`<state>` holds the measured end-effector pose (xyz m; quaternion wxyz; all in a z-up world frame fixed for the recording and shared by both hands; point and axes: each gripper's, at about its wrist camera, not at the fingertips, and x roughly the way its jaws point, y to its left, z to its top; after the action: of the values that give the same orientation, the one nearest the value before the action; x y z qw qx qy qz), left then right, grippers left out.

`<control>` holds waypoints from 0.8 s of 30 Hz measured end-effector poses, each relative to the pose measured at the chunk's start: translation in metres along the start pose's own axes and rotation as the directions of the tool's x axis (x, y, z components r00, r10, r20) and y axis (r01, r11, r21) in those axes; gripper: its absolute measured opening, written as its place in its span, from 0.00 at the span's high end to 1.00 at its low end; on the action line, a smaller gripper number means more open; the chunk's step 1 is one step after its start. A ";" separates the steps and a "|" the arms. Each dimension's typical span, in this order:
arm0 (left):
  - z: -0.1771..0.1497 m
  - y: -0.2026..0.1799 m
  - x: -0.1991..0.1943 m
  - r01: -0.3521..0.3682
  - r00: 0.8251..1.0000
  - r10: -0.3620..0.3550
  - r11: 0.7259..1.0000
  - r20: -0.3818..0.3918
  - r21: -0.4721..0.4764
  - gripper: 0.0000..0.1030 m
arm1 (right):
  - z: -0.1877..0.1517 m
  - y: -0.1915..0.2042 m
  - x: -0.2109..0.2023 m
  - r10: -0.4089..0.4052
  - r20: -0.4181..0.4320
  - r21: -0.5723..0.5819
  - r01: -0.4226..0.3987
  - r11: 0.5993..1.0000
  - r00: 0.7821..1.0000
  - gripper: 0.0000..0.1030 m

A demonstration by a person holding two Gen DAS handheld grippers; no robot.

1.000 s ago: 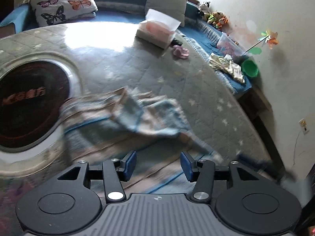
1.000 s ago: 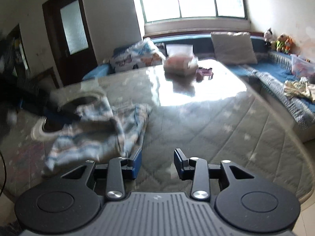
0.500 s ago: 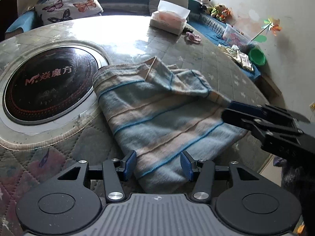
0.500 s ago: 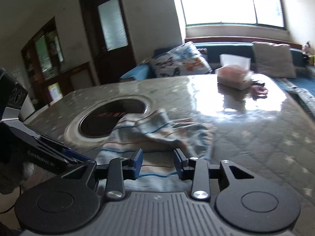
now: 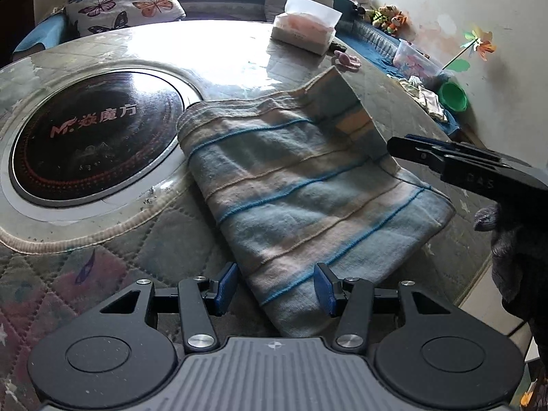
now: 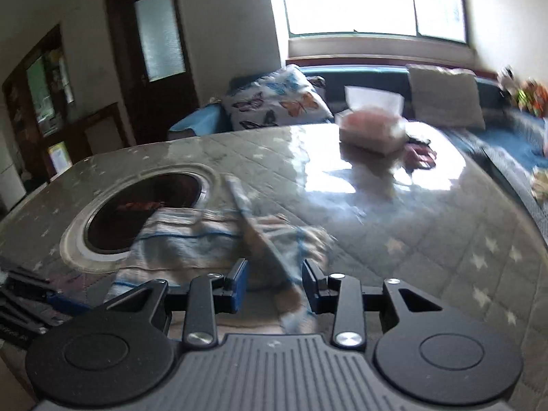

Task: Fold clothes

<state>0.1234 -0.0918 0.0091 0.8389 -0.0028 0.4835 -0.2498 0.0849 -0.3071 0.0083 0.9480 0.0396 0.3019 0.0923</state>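
A blue and beige striped cloth [image 5: 301,185] lies flat on the quilted table, its near end between the open fingers of my left gripper [image 5: 275,287]. Its far right corner stands lifted as a flap. My right gripper [image 6: 274,284] is open, with that raised flap [image 6: 260,236] passing between its fingers, blurred. The right gripper also shows in the left wrist view [image 5: 455,164] at the cloth's right edge, held by a gloved hand. The left gripper shows at the lower left of the right wrist view [image 6: 30,304].
A round black induction plate [image 5: 92,137] is set in the table left of the cloth. A tissue box [image 5: 304,27] and a small pink item [image 5: 347,61] sit at the far side. A sofa with cushions [image 5: 123,0] lies behind. The table edge runs close on the right.
The cloth has been spread flatter on the table. The right gripper has moved in to the cloth's right corner, which now stands up between its fingers. The left gripper has barely moved.
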 end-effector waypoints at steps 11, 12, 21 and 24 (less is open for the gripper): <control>0.003 0.013 0.002 -0.020 1.000 0.020 0.999 -0.005 -0.027 0.47 | 0.025 0.018 0.062 0.072 -0.092 -0.063 -0.078 0.995 0.993 0.66; 0.003 0.015 0.002 -0.022 1.000 0.022 0.999 -0.004 -0.030 0.47 | 0.026 0.014 0.067 0.053 -0.097 -0.063 -0.059 0.996 0.994 0.66; 0.013 0.026 -0.001 -0.070 0.997 0.071 0.997 0.021 -0.043 0.47 | 0.031 -0.027 0.059 -0.035 -0.091 0.036 0.038 0.999 0.995 0.66; 0.013 0.021 -0.006 -0.058 0.998 0.059 0.998 0.035 -0.021 0.47 | 0.026 -0.029 0.038 -0.036 -0.067 0.040 0.039 0.998 0.997 0.66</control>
<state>0.1401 -0.0739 0.0152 0.8543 -0.0014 0.4707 -0.2204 0.1350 -0.3286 0.0043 0.9381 0.0506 0.3356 0.0693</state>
